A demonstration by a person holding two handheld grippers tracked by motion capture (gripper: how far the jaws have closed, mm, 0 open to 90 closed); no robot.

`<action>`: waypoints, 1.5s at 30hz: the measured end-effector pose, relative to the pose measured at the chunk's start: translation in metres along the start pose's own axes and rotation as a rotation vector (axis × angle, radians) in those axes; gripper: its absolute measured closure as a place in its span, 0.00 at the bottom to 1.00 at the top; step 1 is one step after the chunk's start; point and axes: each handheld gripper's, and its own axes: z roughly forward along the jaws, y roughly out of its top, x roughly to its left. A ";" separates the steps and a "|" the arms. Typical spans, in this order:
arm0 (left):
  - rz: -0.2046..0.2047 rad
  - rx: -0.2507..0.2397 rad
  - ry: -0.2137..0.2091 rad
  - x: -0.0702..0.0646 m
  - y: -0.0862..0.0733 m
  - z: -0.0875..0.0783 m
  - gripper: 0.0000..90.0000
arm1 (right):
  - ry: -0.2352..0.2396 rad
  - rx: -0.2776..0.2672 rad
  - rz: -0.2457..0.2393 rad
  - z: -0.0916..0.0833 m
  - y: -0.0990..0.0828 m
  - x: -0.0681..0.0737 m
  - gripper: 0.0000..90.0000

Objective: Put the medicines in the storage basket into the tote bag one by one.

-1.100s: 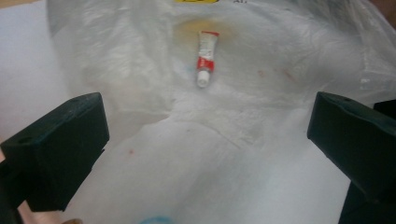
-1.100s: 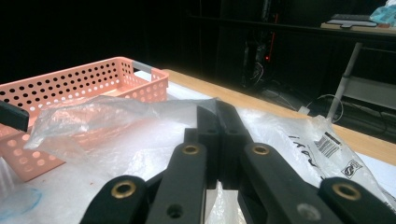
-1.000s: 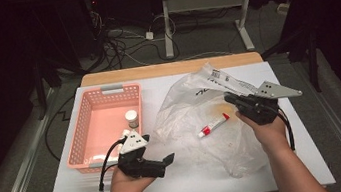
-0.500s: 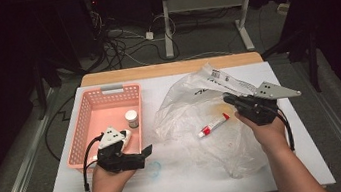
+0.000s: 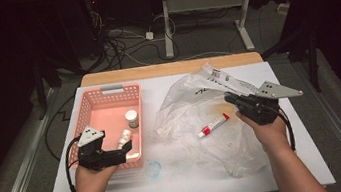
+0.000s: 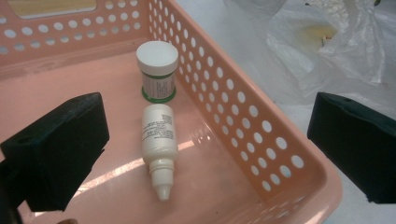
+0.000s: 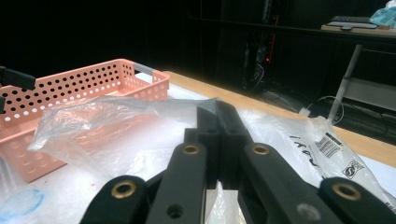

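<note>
Seen from the left gripper view alone: small white dropper bottle point(image 6: 159, 144) lying on its side on the pink basket point(image 6: 261, 135) floor, near the tabletop's left edge, between and below the wide-open left gripper point(image 6: 205, 149); right gripper point(image 7: 217, 121) clamped on the plastic bag point(image 7: 107, 116).

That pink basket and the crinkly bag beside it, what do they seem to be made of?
The pink basket looks like moulded plastic with a slight gloss: even rows of punched round holes, light glinting off its floor. The bag looks like thin clear plastic film: it creases sharply, and the red-capped tube inside shows through. The right gripper pinches its edge, which stands up, so it is probably light.
</note>
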 end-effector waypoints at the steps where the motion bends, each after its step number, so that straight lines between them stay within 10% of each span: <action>1: -0.004 -0.002 0.000 0.001 0.000 0.000 0.00 | 0.000 0.000 -0.001 0.000 0.000 0.000 1.00; 19: -0.003 -0.043 -0.052 -0.003 0.051 0.019 0.00 | 0.003 0.006 0.005 0.002 -0.001 0.001 1.00; 30: -0.080 0.031 -0.003 0.035 0.067 0.067 0.03 | -0.004 -0.007 0.009 -0.002 0.001 -0.002 1.00; 45: -0.116 0.202 -0.007 0.054 0.072 0.102 0.17 | -0.005 -0.006 0.012 -0.002 0.000 -0.004 1.00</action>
